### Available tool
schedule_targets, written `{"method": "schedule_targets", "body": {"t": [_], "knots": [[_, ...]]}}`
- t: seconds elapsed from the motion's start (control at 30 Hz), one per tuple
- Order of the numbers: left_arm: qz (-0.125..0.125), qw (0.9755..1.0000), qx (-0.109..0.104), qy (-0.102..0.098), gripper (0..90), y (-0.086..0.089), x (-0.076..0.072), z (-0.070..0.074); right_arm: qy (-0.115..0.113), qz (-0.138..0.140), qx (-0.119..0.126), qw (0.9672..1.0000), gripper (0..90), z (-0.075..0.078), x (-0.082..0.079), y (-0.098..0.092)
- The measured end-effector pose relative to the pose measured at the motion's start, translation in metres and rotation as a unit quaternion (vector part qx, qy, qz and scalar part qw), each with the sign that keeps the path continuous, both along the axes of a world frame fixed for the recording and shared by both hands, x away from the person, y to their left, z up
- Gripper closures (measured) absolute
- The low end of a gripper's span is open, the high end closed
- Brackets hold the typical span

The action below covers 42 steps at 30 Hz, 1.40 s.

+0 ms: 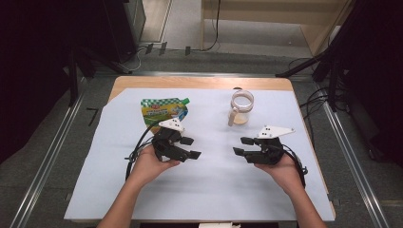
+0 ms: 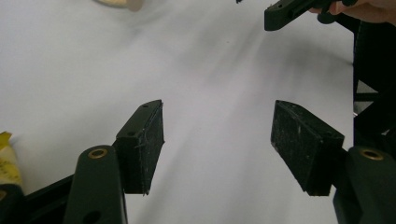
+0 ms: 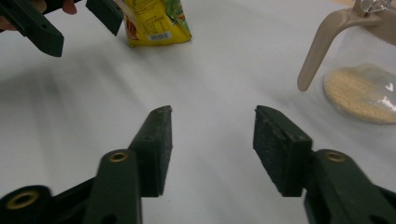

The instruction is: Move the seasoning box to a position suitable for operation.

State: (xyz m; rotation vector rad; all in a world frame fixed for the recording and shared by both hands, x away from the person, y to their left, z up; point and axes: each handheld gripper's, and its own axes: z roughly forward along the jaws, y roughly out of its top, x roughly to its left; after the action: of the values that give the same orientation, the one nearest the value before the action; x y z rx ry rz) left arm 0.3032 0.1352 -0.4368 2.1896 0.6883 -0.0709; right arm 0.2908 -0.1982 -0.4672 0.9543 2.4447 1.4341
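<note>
A yellow and green spouted pouch [image 1: 164,110] lies flat at the back left of the white table cover [image 1: 214,180]. A clear jug [image 1: 241,107] with a beige handle and pale grains in its bottom stands at the back middle; the right gripper view has this jug [image 3: 362,88] at its right and the pouch [image 3: 156,21] at the top. My left gripper [image 1: 190,147] hovers open just in front of the pouch, nothing between its pads [image 2: 144,144]. My right gripper [image 1: 242,146] faces it, open and empty, in front of the jug.
The wooden table edge [image 1: 204,81] shows at the back, and the floor drops away on both sides. A broad stretch of white cover lies between and in front of the two grippers. Black stands and cables are on the floor at the back.
</note>
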Motion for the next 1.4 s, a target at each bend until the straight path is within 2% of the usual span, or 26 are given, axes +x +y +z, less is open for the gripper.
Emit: {"method": "schedule_targets", "body": {"t": [0.07, 0.1, 0.13, 0.2, 0.27, 0.33, 0.4, 0.5, 0.63, 0.73, 0.87, 1.0, 1.13, 1.17, 1.4], "knots": [[-0.004, 0.9999, 0.004, -0.008, 37.8, 0.001, -0.002, 0.001, 0.005, -0.002, -0.009, 0.9999, 55.2, 0.000, 0.001, 0.001], [-0.004, 0.9999, 0.004, -0.008, 38.8, 0.001, -0.002, 0.001, 0.005, -0.002, -0.009, 0.9999, 55.2, 0.000, 0.001, 0.001], [-0.005, 0.9999, 0.013, -0.008, 40.4, 0.003, -0.004, 0.001, 0.017, -0.006, -0.008, 0.9998, 56.3, 0.000, 0.002, 0.002], [-0.005, 0.9998, 0.018, -0.003, 39.7, 0.004, -0.005, 0.001, 0.025, -0.006, -0.007, 0.9996, 56.3, 0.000, 0.002, 0.002], [-0.005, 0.9999, 0.016, -0.002, 38.9, 0.004, -0.005, 0.002, 0.028, -0.008, -0.013, 0.9995, 56.8, -0.002, 0.003, 0.002], [-0.001, 1.0000, 0.003, 0.005, 39.0, 0.007, -0.005, 0.002, 0.033, -0.012, -0.014, 0.9993, 56.9, -0.003, 0.004, 0.002], [0.000, 1.0000, 0.007, 0.005, 38.2, 0.009, -0.004, 0.002, 0.028, -0.011, -0.014, 0.9994, 56.3, -0.003, 0.005, 0.002], [0.001, 0.9998, 0.018, -0.006, 38.6, 0.011, -0.006, 0.002, 0.025, -0.009, -0.015, 0.9995, 55.9, -0.004, 0.005, 0.003], [0.004, 0.9999, 0.010, 0.002, 39.5, 0.013, -0.005, 0.003, 0.024, -0.010, -0.016, 0.9995, 54.4, -0.006, 0.006, 0.003], [0.010, 0.9998, 0.012, 0.012, 45.8, 0.016, -0.003, 0.003, 0.022, -0.010, -0.020, 0.9995, 53.3, -0.006, 0.006, 0.002], [0.008, 0.9999, 0.003, 0.015, 44.4, 0.016, -0.004, 0.004, 0.020, -0.009, -0.022, 0.9995, 52.7, -0.006, 0.006, 0.003], [0.003, 1.0000, 0.001, 0.007, 42.6, 0.017, -0.004, 0.004, 0.018, -0.009, -0.021, 0.9996, 52.0, -0.006, 0.006, 0.002], [0.000, 0.9999, -0.003, 0.012, 41.6, 0.017, -0.004, 0.004, 0.020, -0.012, -0.020, 0.9995, 51.1, -0.005, 0.006, 0.001], [0.000, 0.9999, -0.006, 0.013, 41.7, 0.017, -0.004, 0.004, 0.015, -0.014, -0.024, 0.9995, 50.2, -0.005, 0.006, 0.001], [-0.004, 1.0000, -0.006, 0.006, 42.6, 0.016, -0.006, 0.005, 0.016, -0.014, -0.022, 0.9995, 50.4, -0.004, 0.007, 0.000]]}}
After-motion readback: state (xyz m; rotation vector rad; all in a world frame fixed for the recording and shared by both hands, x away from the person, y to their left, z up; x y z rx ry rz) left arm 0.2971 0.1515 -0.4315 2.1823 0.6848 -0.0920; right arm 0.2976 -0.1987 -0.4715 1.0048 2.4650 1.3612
